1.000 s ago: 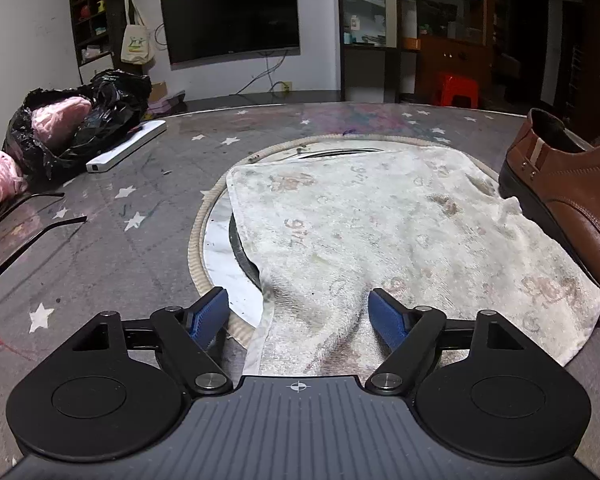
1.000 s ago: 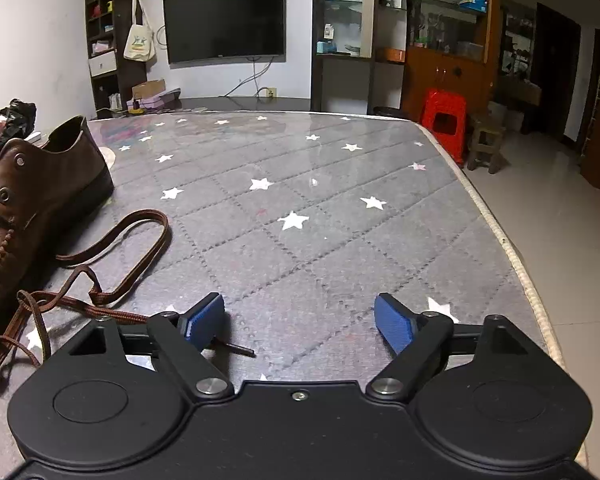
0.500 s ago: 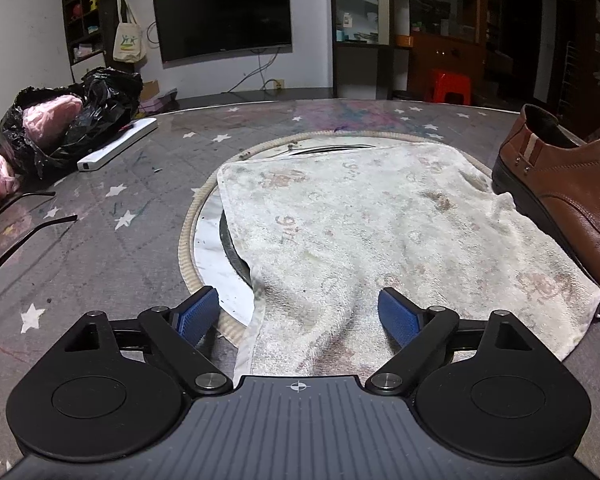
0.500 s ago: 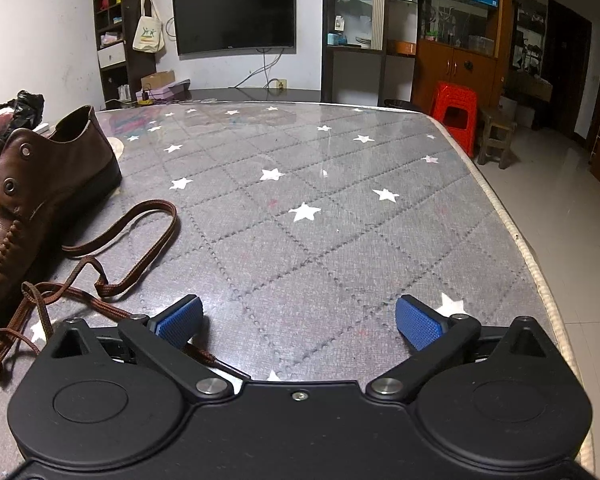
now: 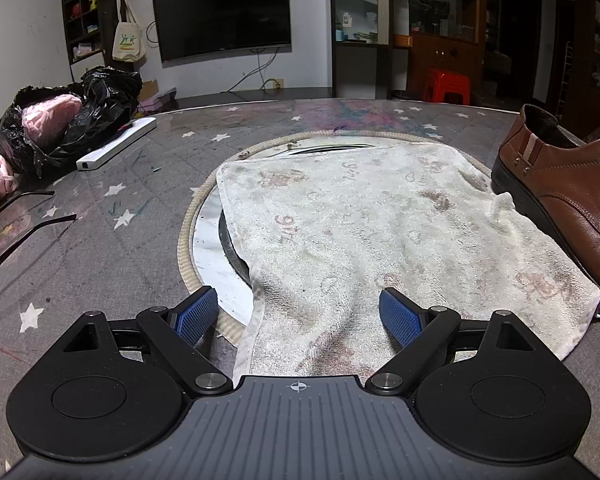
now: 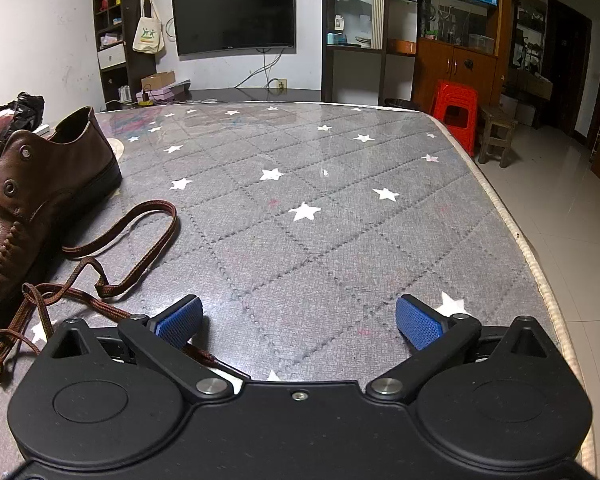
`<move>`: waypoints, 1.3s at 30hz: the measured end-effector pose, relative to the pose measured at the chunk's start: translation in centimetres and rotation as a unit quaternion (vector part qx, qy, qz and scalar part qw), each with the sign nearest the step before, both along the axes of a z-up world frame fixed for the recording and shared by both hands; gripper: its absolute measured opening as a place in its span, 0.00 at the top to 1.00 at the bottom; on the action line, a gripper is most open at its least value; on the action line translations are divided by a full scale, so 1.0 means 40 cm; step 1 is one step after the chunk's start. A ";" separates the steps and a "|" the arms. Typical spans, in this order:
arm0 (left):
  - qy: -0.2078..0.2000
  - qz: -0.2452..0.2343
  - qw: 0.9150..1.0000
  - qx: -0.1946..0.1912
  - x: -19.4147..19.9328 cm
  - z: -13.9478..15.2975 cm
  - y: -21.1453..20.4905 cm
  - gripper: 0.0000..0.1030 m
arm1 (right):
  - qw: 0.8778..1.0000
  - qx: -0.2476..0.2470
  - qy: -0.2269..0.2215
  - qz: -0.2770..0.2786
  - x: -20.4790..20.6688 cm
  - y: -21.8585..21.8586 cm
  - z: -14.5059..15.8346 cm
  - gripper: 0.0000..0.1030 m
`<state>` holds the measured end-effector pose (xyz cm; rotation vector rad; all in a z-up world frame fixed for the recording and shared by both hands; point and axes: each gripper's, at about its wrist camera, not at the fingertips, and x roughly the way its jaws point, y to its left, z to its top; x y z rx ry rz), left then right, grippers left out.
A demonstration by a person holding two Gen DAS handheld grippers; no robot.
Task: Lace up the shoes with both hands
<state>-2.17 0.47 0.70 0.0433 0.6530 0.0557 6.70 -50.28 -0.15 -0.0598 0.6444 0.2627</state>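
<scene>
A brown leather shoe [image 5: 568,184] stands at the right edge of the left wrist view, partly on a stained white towel [image 5: 380,232]. My left gripper [image 5: 300,314] hangs open over the towel's near edge, holding nothing. In the right wrist view the same shoe [image 6: 32,200] sits at the far left, its empty eyelets showing. A brown lace [image 6: 112,260] lies loose in loops on the table beside it. My right gripper [image 6: 298,322] is open, and one end of the lace runs under its left finger [image 6: 178,320].
The grey star-patterned table [image 6: 320,220] ends at a piped edge on the right, with tiled floor beyond. A black bag [image 5: 68,120] with pink stuff and a white bar [image 5: 116,148] lie at the far left. A round inset [image 5: 208,240] lies under the towel.
Both grippers have opened wider and pulled back a little. The shoe, lace and towel lie where they were.
</scene>
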 end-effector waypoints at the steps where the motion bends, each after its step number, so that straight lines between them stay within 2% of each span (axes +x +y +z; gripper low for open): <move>1: 0.000 0.001 1.000 0.001 0.001 0.001 0.000 0.13 | 1.000 0.000 0.000 0.000 0.001 0.000 0.001 0.00; 39: 0.001 0.001 1.000 -0.001 0.002 -0.002 0.001 0.12 | 1.000 -0.001 0.000 0.000 0.004 -0.008 0.006 0.00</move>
